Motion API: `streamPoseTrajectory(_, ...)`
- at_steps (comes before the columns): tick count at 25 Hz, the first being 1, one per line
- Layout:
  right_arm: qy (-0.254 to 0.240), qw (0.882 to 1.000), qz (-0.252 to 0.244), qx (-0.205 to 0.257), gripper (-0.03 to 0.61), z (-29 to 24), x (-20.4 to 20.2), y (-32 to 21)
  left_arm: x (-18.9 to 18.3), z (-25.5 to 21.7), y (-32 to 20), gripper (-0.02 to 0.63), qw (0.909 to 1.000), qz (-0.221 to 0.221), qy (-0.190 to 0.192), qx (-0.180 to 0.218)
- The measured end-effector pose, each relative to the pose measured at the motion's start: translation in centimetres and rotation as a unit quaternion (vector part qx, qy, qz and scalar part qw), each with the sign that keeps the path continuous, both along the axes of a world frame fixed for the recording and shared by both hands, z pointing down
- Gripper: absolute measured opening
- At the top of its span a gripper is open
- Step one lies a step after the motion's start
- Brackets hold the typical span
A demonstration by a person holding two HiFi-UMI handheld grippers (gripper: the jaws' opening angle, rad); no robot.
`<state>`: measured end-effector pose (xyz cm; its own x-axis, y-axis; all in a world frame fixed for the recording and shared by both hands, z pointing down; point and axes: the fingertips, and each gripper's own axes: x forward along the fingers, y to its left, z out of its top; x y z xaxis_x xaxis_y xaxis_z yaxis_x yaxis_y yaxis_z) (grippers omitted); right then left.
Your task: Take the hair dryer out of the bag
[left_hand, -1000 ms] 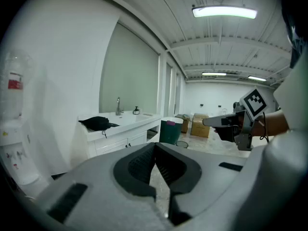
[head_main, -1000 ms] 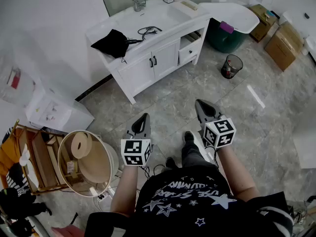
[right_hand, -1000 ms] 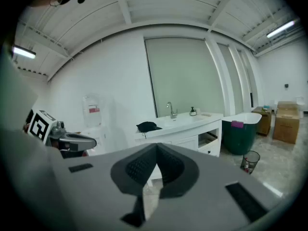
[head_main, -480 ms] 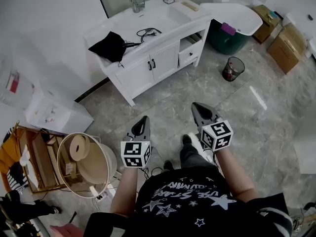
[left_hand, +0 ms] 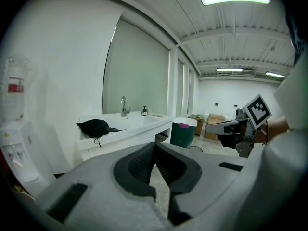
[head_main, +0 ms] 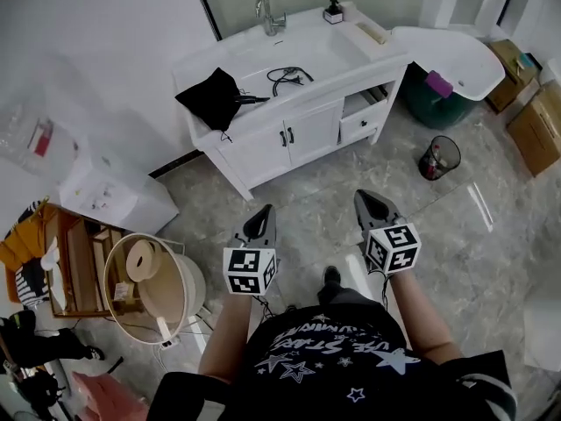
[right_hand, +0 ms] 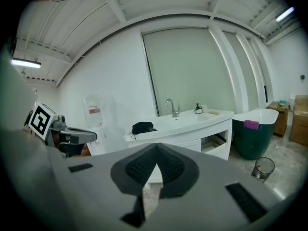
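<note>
Bag (head_main: 213, 97), hair dryer inside I guess, lies on the table (head_main: 351, 55) at 11 o'clock, well apart from me. Left gripper (head_main: 265, 210) and right gripper (head_main: 368, 198) are both closed and empty. I'd open the jaws early and come in above the table edge. Floor (head_main: 307, 191) ahead looks open, with a bin (head_main: 440, 156) at 2 o'clock.

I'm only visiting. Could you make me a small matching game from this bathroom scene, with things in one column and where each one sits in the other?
Things:
1. black bag
2. faucet
3. mesh wastebasket
4. brown roll

Places:
A. standing on the floor
B. inside the round tub
C. lying on the countertop
D. at the back edge of the sink

Pairs: 1-C, 2-D, 3-A, 4-B
</note>
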<state>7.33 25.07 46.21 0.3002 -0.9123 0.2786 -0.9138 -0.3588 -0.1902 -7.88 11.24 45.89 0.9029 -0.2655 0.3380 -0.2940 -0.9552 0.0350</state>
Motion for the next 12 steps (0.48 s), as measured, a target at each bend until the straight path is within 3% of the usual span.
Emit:
streamPoseTrajectory(5, -0.024, 0.999, -0.025, 0.007, 0.006, 0.3, 3.4, -0.9, 2.3, -0.6, 0.0, 0.012, 0.9995, -0.027, -0.011, 0.015)
streamPoseTrajectory(12, -0.045, 0.998, -0.051, 0.018, 0.006, 0.7, 5.1, -2.3, 1.8, -0.9, -1.4, 0.012, 0.9969, -0.075, -0.017, 0.019)
